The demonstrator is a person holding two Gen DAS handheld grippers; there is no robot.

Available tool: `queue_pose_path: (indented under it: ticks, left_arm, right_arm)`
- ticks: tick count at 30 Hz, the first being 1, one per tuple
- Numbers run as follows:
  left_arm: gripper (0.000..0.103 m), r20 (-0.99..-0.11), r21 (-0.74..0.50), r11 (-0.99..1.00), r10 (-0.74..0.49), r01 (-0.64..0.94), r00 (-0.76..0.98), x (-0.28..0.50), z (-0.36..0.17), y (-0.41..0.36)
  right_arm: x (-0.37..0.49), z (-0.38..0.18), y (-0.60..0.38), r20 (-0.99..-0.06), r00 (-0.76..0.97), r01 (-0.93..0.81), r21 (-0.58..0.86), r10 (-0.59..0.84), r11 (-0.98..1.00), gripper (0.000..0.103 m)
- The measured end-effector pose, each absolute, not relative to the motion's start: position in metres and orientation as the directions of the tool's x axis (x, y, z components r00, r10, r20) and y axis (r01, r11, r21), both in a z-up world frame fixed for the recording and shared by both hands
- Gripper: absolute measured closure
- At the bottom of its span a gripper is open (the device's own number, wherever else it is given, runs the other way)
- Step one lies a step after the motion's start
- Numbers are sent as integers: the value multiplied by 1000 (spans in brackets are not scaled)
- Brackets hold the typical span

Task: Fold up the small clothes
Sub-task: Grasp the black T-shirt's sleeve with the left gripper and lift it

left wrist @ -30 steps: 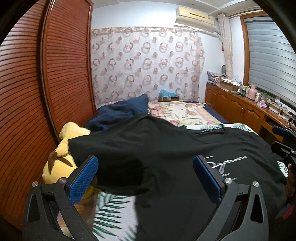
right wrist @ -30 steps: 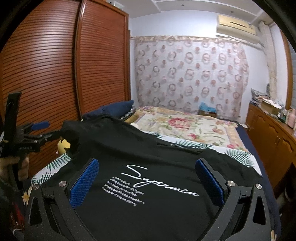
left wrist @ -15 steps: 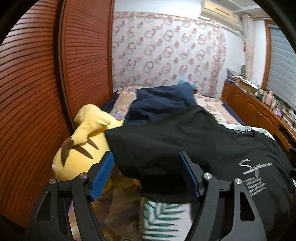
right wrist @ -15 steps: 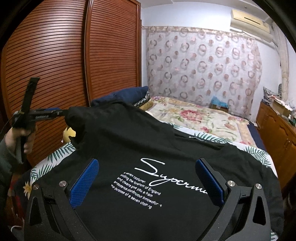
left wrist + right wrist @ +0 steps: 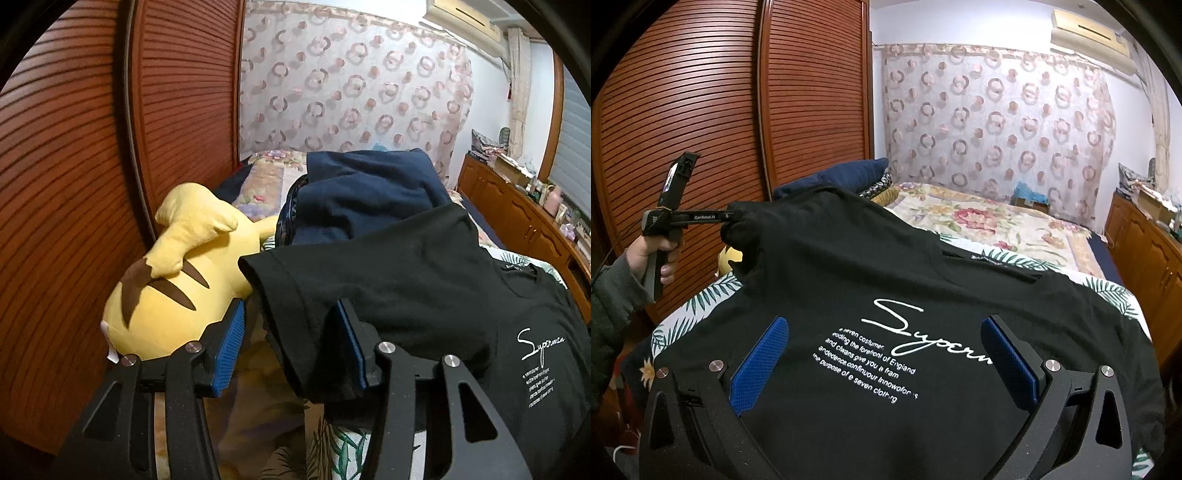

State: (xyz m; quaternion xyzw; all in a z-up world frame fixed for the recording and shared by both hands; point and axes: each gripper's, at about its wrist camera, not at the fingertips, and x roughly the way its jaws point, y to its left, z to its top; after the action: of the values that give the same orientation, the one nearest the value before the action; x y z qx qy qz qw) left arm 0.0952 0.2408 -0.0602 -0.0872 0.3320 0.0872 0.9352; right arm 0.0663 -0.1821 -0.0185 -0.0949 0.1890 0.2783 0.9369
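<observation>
A black T-shirt (image 5: 871,258) with white script print lies spread on the bed, front up. In the left wrist view the shirt (image 5: 424,288) has its left sleeve lifted and draped between my left gripper's (image 5: 291,347) blue pads. The jaws are partly closed around the sleeve fabric, with a gap still showing. The right wrist view shows the left gripper (image 5: 727,218) at the sleeve's tip, raised above the bed. My right gripper (image 5: 882,362) is wide open and empty, hovering over the shirt's lower chest near the print.
A yellow plush toy (image 5: 173,273) lies at the bed's left edge beside the wooden louvred wardrobe (image 5: 74,166). A navy garment (image 5: 365,192) sits behind the sleeve. A floral quilt (image 5: 990,221) covers the far bed. A wooden cabinet (image 5: 1145,251) runs along the right.
My left gripper has moved left to the sleeve, narrowed its jaws around it and lifted it. The right gripper stays open and has shifted slightly over the print.
</observation>
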Motion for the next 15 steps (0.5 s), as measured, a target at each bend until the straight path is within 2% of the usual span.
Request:
queue_pose_path:
  ticks: [1,4,11,14,15]
  left_arm:
    - [65,-636,-119,970,87,-210,767,96,-61,242]
    - [82,-629,-128,971,80,-204,773,93,-58,241]
    - [95,-602,-67,978,117,-196,790,73,-51,222]
    - [96,-585,-60,979,125,-197,801,64,-47,215]
    - [100,-577,-69,980,112,-185,809,62,-46,213]
  right_arm:
    - [66,-19,-182,-408,773,-557,-70,485,828,0]
    - [66,-20,-182,-407,774,-555,-65,485,830,0]
    - [64,-19,-183,-396,781,-546,-57,483,836,0]
    - [66,-21,-184,-394,781,-546,-53,485,836,0]
    - [65,-22,-183,-394,782,-545,-53,484,837,0]
